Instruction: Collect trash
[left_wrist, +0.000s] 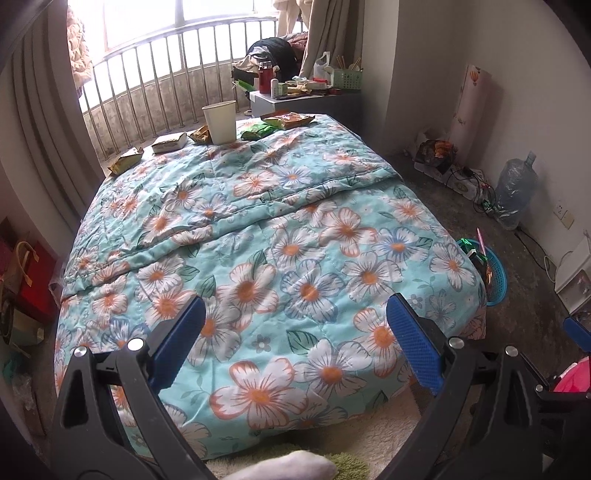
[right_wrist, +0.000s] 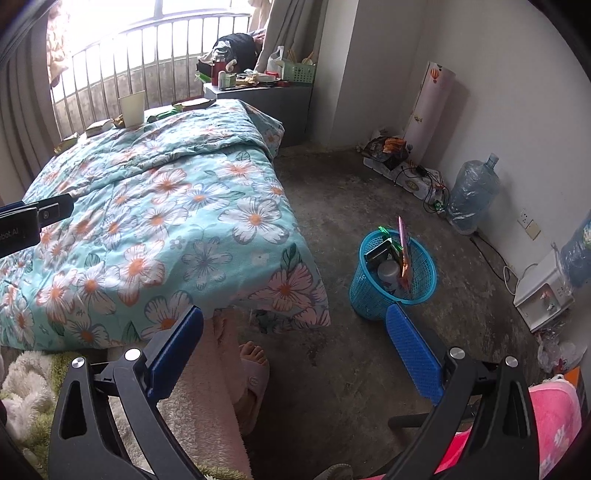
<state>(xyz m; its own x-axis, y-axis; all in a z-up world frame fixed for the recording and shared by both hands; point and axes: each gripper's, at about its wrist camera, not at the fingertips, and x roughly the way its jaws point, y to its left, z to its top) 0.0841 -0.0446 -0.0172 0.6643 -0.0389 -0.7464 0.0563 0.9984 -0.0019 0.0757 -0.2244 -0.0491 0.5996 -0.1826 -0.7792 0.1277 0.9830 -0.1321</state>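
Note:
Trash lies along the far edge of the floral bed: a paper cup, a green wrapper, an orange snack bag, a small box and two yellowish wrappers. A blue mesh bin holding several wrappers stands on the floor right of the bed; only its edge shows in the left wrist view. My left gripper hangs open over the near end of the bed. My right gripper is open above the floor, left of and nearer than the bin. Both hold nothing.
A person's leg and slippered foot stand below the right gripper. A water jug, power strip and cables and a white appliance line the right wall. A cluttered nightstand sits behind the bed, bags to its left.

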